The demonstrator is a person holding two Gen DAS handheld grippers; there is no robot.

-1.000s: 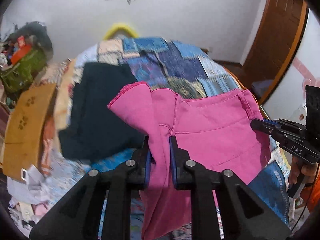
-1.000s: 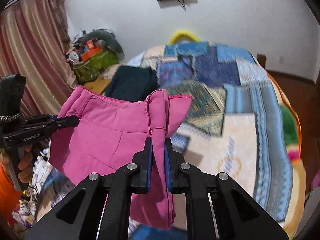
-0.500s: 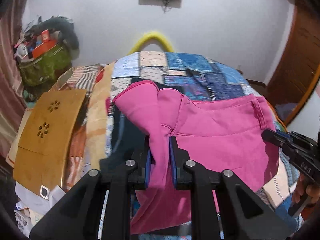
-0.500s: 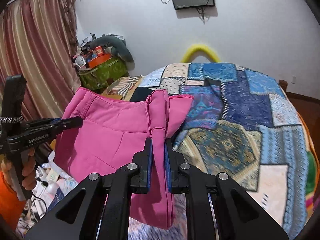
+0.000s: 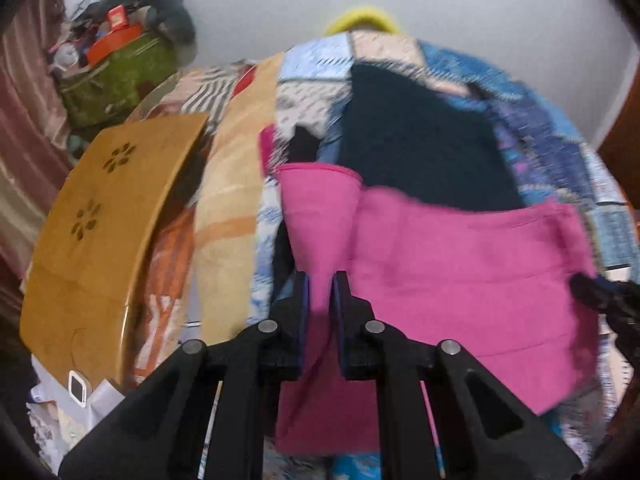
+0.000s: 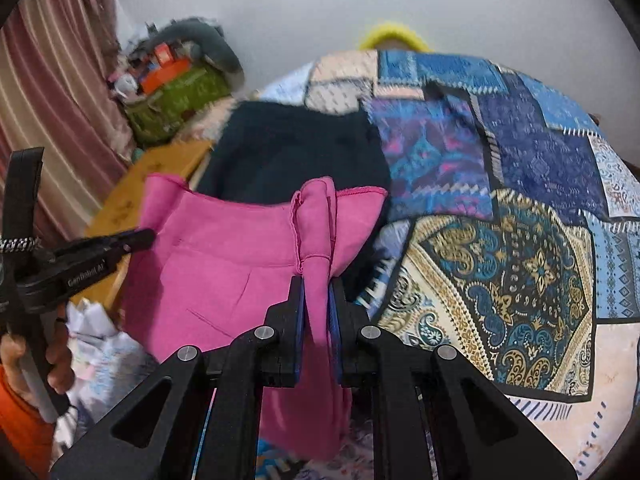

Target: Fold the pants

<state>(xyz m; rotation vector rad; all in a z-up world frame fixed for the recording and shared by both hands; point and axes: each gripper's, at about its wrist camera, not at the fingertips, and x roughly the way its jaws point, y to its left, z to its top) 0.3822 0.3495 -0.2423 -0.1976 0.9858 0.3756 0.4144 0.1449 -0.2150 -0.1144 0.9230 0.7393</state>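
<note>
The pink pants hang stretched in the air between my two grippers, above the patchwork bed. My left gripper is shut on one bunched end of the fabric. My right gripper is shut on the other end of the pink pants. The left gripper also shows at the left edge of the right wrist view, and the right gripper's tip at the right edge of the left wrist view. The pants' lower part hangs below the fingers.
A dark folded garment lies on the patchwork bedspread behind the pants. A wooden board leans at the bed's left side. A green bag with clutter stands by the curtain. Papers lie low at the left.
Both grippers have carried the pink pants leftward and lower over the bed, toward the dark garment. Both stay shut on the fabric. The left wrist view is blurred by motion.
</note>
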